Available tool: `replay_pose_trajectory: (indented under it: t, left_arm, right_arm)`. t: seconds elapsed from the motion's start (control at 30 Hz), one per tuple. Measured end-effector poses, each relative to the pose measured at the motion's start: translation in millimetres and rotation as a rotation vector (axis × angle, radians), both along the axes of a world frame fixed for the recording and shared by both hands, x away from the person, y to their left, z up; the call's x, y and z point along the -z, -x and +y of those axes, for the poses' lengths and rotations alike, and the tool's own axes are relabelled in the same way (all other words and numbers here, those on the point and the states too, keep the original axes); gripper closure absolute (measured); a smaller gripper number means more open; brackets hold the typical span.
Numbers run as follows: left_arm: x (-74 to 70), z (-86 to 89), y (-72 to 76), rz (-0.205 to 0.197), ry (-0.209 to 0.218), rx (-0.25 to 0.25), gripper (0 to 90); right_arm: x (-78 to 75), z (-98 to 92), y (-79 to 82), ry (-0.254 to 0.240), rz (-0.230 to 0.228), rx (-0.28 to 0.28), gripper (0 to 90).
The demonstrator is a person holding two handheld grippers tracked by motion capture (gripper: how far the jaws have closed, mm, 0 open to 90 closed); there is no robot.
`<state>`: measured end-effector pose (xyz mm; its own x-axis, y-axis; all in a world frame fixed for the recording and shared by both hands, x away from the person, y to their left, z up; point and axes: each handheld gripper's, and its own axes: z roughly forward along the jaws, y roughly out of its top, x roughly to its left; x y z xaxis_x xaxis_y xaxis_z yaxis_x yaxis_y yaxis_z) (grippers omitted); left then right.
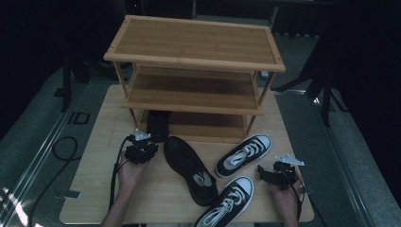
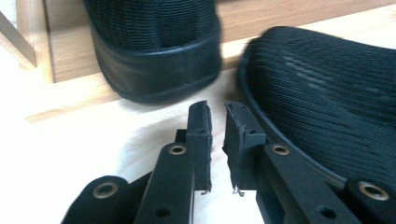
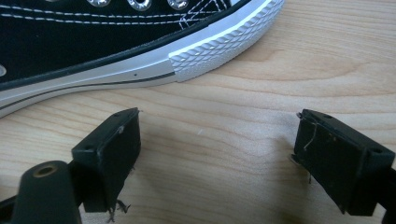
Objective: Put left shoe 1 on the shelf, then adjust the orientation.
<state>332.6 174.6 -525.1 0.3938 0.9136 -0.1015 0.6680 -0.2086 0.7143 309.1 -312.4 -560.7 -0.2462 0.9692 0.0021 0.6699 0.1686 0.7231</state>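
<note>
The black shoe (image 1: 191, 169) lies on the worktop (image 1: 94, 175), heel near the rack (image 1: 194, 75), toe toward the person. The left claw (image 1: 140, 152) sits beside it, released, slightly apart. The right claw (image 1: 267, 175) gapes wide. Another black shoe (image 1: 157, 125) hides half under the rack.

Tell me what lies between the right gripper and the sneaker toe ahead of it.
Only bare table between the right gripper and the sneaker, in the right gripper view.

Matt mesh shoe (image 2: 327, 88), smooth wooden table (image 3: 261, 93)
</note>
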Motion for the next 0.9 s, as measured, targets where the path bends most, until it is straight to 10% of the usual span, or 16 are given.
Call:
replay_pose_trajectory:
  t: [0.6,0.9]
  left_arm:
    - [7.0,-13.1,24.7,0.009,-0.022,0.072,65.9]
    - [9.6,-18.5,25.8,0.02,-0.08,0.075,90.0]
  right_arm:
    - [-0.1,-0.1,0.0,0.001,0.001,0.0,14.4]
    - [-0.1,0.0,0.0,0.001,0.0,0.0,14.4]
